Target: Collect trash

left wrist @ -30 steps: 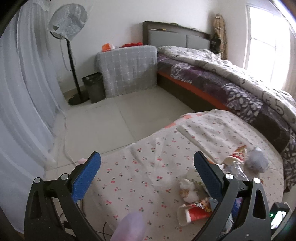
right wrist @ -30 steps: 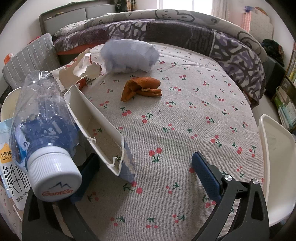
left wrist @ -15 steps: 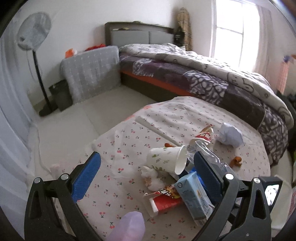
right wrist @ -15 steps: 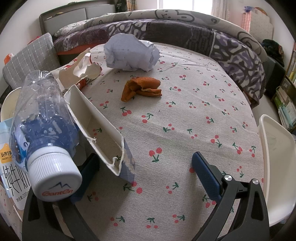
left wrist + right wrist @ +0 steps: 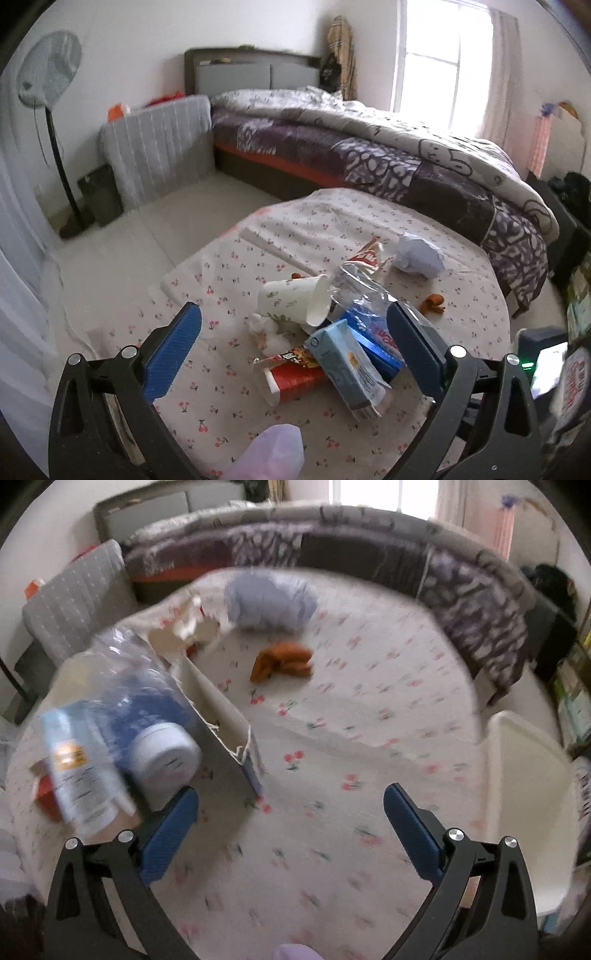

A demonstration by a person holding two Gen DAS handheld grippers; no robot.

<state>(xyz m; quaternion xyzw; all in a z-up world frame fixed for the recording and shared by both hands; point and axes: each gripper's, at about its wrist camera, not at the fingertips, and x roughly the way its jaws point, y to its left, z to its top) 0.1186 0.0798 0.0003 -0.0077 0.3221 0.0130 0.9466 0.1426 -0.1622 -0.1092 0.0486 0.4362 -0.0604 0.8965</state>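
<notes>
Nothing is collected yet: left gripper (image 5: 293,338) and right gripper (image 5: 291,818) both gape wide, empty, while the trash pile (image 5: 332,332) lies on the counter (image 5: 221,387).

My left gripper (image 5: 293,334) has swung right, off the floor and fan, and now looks down over the trash pile: paper cup (image 5: 293,300), milk carton (image 5: 347,367), red wrapper (image 5: 295,373). My right gripper (image 5: 290,823) has just pulled back; its view is blurred, the bottle (image 5: 147,716) sitting farther off.
</notes>
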